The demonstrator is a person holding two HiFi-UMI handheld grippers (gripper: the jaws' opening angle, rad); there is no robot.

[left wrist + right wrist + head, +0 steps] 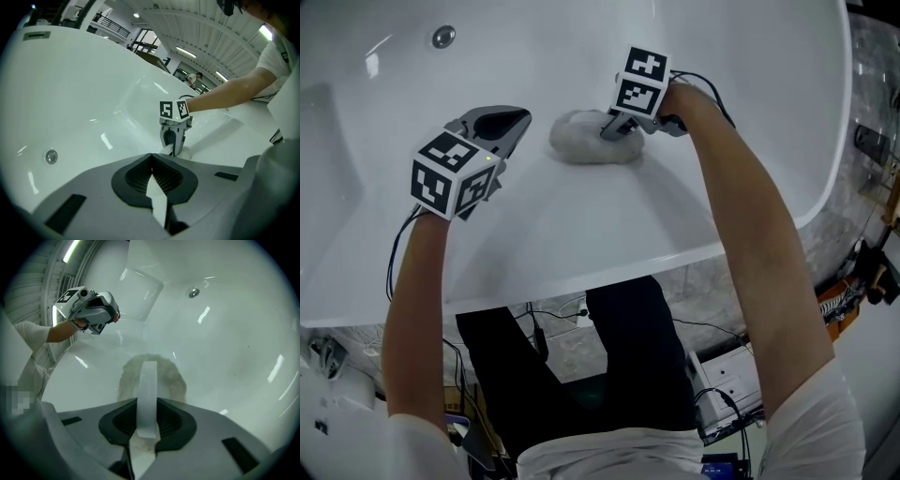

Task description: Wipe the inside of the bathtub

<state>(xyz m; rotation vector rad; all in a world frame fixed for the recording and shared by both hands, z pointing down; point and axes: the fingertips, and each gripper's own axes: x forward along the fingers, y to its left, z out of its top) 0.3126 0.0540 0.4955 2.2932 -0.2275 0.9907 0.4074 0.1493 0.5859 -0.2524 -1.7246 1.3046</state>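
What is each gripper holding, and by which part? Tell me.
The right gripper pinches the cloth by its near edge, as the cloth lies on the tub. The left gripper is shut on nothing.

No legible text, no numbers — nothing readable

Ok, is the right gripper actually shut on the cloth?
Shut on it. The right gripper pinches a pale strip on the grey cloth, which rests against the inside of the bathtub.
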